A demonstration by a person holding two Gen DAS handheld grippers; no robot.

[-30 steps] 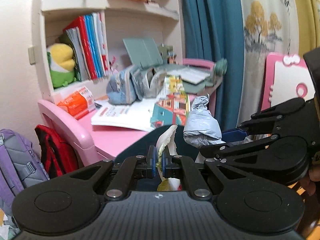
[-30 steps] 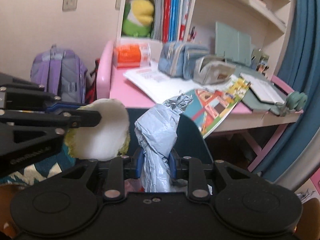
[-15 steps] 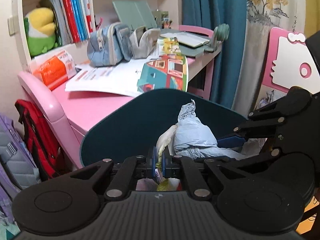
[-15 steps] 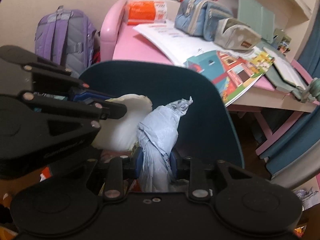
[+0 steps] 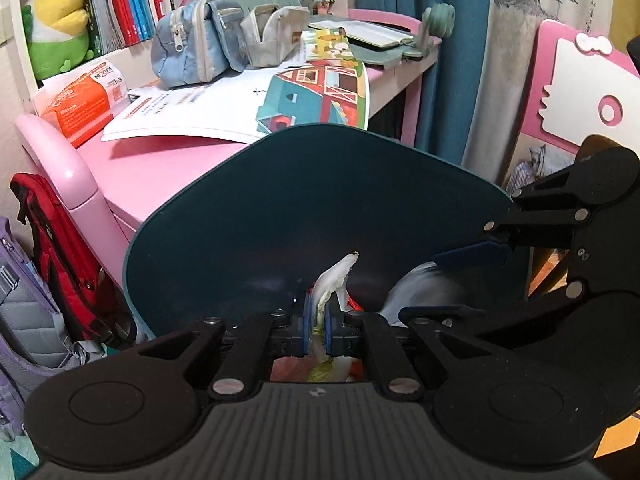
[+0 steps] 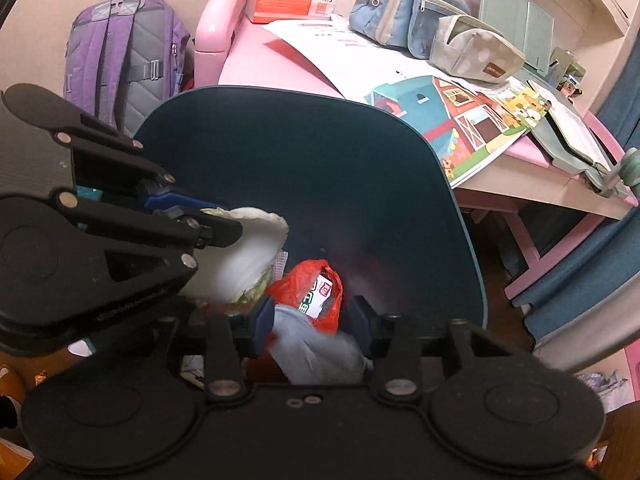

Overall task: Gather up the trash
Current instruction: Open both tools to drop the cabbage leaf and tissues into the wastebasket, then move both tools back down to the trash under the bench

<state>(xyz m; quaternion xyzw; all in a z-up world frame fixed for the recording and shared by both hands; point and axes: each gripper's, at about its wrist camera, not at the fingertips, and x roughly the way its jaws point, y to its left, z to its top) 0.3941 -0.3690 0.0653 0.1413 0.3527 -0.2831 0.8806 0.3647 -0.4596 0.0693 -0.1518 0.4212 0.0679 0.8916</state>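
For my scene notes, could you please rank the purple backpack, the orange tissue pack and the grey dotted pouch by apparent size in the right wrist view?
1. Purple backpack, clearly largest.
2. Orange tissue pack and grey dotted pouch: they look alike, so no ranking.

Purple backpack point(image 6: 124, 52) beside pink desk point(image 6: 256, 60)

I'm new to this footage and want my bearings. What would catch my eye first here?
A dark teal bin lid stands open in the middle, before a cluttered pink desk. Over the bin, the left gripper pinches a pale cabbage leaf, while the right gripper is opening around a crumpled grey bag. Below sits a red plastic bag.
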